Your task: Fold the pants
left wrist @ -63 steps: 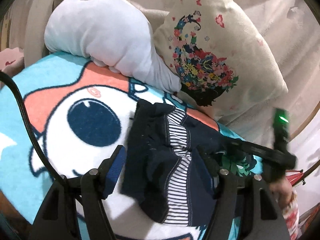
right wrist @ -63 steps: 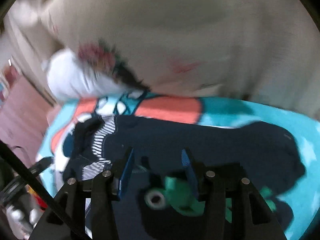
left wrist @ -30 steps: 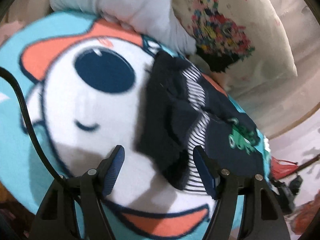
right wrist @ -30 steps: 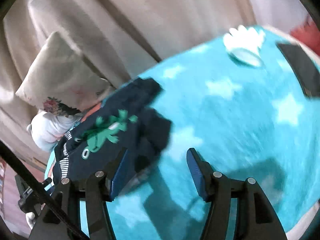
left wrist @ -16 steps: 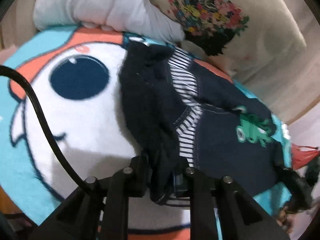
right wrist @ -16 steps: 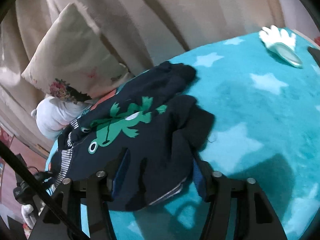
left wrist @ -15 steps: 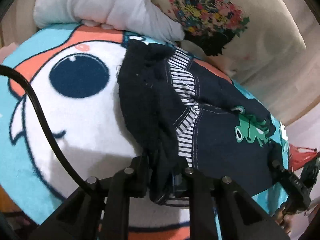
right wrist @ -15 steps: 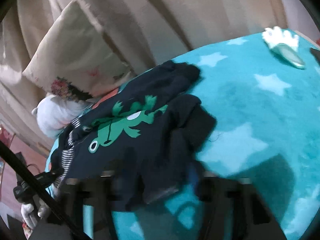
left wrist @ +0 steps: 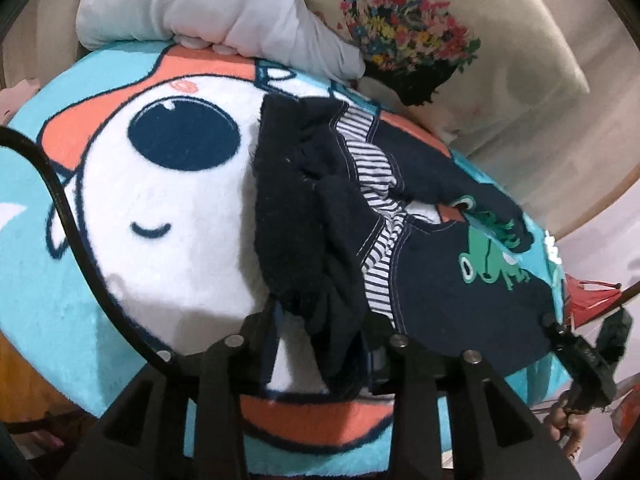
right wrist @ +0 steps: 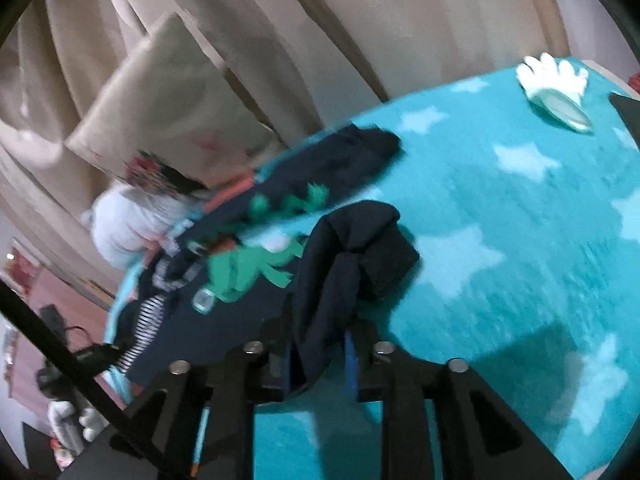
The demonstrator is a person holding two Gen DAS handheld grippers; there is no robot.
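Pants [left wrist: 432, 240], small navy ones with a green frog print and a striped lining, are lying across the cartoon-print blanket [left wrist: 160, 208] on the bed, near its pillow-side edge, and both grippers are taking hold of them. In the left wrist view the left gripper [left wrist: 324, 344] is pinching the bunched dark waistband end between its pads, though its jaws are easing apart slightly around the thick cloth. In the right wrist view the right gripper [right wrist: 318, 344] is pinching a gathered fold of the near leg hem, its jaws likewise widening a little while the cloth is hanging between them. Holding the near side at waist and hem in this way is probably meant to let that half be lifted and laid over the far leg, which is resting flat toward the floral pillow [left wrist: 440, 40]. Beyond the waistband a white plush toy [left wrist: 208, 4] is lying at the head edge of the blanket. Past the hem, turquoise blanket with pale stars is stretching toward a white glove-shaped object [right wrist: 554, 74] near the far corner. Loosening grips could be risking a slip.
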